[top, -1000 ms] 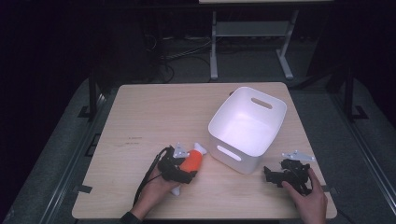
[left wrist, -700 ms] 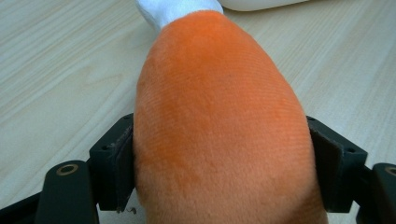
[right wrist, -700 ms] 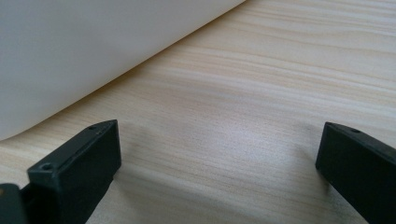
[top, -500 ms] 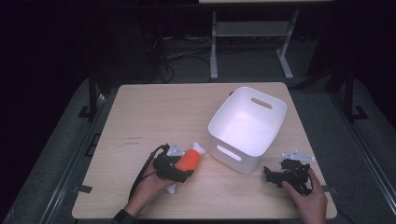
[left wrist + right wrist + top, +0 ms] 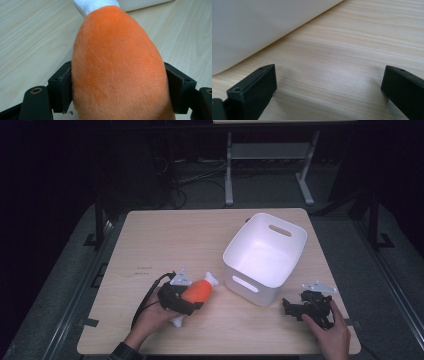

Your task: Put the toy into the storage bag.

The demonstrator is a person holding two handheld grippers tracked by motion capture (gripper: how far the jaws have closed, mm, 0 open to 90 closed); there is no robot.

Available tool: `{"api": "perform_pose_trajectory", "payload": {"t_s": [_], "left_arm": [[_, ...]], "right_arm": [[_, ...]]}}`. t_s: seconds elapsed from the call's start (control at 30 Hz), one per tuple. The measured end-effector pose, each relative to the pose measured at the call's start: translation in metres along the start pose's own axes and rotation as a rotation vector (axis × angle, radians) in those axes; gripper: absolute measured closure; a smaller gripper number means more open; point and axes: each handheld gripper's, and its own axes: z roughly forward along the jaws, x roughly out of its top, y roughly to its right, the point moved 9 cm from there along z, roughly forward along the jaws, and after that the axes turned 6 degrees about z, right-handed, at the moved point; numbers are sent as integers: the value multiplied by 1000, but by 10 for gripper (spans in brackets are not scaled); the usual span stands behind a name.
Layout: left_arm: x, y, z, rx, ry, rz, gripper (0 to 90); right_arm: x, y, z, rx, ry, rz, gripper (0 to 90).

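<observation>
High view puts my left gripper (image 5: 186,298) in the lower left of the frame, low over the wooden table (image 5: 165,237), with its jaws pinched on an orange plush drumstick (image 5: 198,290) whose white bone end (image 5: 212,279) points up and right toward the white plastic bin (image 5: 265,256). The toy sits just left of the bin's near corner, close to it but apart as far as I can tell. Left gripper view confirms the hold: the orange plush body (image 5: 117,67) bulges between the two black jaws, both pads pressed into its sides, and the white tip (image 5: 95,5) shows at the top edge of that frame, with the bin's wall just behind it. My right gripper (image 5: 306,307) rests in the lower right of the high view, just right of the bin's near corner, held by a hand (image 5: 332,337). Right gripper view shows its jaws spread wide with nothing but bare table between them, and the bin's white wall (image 5: 262,27) fills the upper left of that frame.
</observation>
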Motion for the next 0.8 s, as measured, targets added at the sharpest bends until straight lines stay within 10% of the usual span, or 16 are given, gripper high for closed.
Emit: {"api": "perform_pose_trajectory", "payload": {"t_s": [0.8], "left_arm": [[14, -7, -31, -65, 49, 27, 222]], "right_arm": [[0, 0, 0, 0, 0, 0, 0]]}}
